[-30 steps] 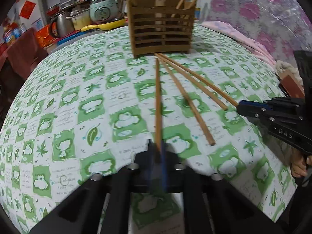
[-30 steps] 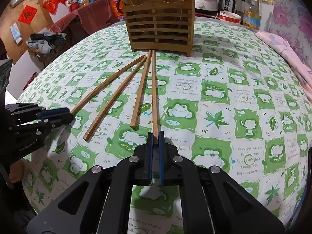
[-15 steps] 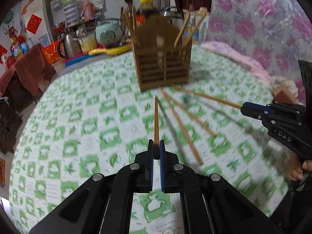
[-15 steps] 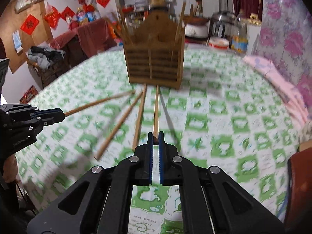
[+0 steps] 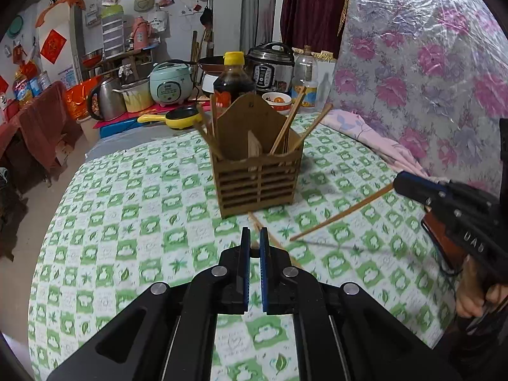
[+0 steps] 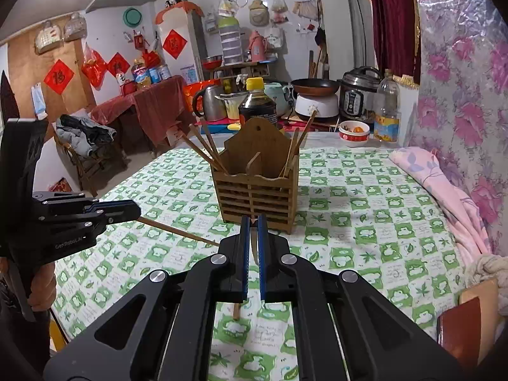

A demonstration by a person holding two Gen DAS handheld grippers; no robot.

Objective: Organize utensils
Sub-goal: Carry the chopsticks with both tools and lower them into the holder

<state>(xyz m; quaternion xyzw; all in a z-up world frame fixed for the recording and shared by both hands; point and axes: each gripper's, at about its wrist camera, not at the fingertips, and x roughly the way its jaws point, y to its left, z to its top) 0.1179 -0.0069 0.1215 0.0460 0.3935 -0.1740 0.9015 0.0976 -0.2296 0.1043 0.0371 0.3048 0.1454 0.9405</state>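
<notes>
- So my left jaws [image 5: 253, 243] and right jaws [image 6: 253, 222] each grip one chopstick.
- Holder [image 5: 258, 171], mid-tabletop, already has several.
- Loose chopsticks [image 5: 270, 238] remain before it.

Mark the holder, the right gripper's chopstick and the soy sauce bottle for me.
holder [image 5: 258, 187], left wrist view, slatted front wall.
chopstick [image 5: 343, 213], left wrist view, mid-shaft, held by right gripper [image 5: 398, 181].
soy sauce bottle [image 6: 255, 103], right wrist view, dark shoulder.

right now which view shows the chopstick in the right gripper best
The left wrist view: the chopstick shows from the side, whole, lifted over the tablecloth, running from the right gripper. In the right wrist view it is end-on, only a sliver between the fingers.
</notes>
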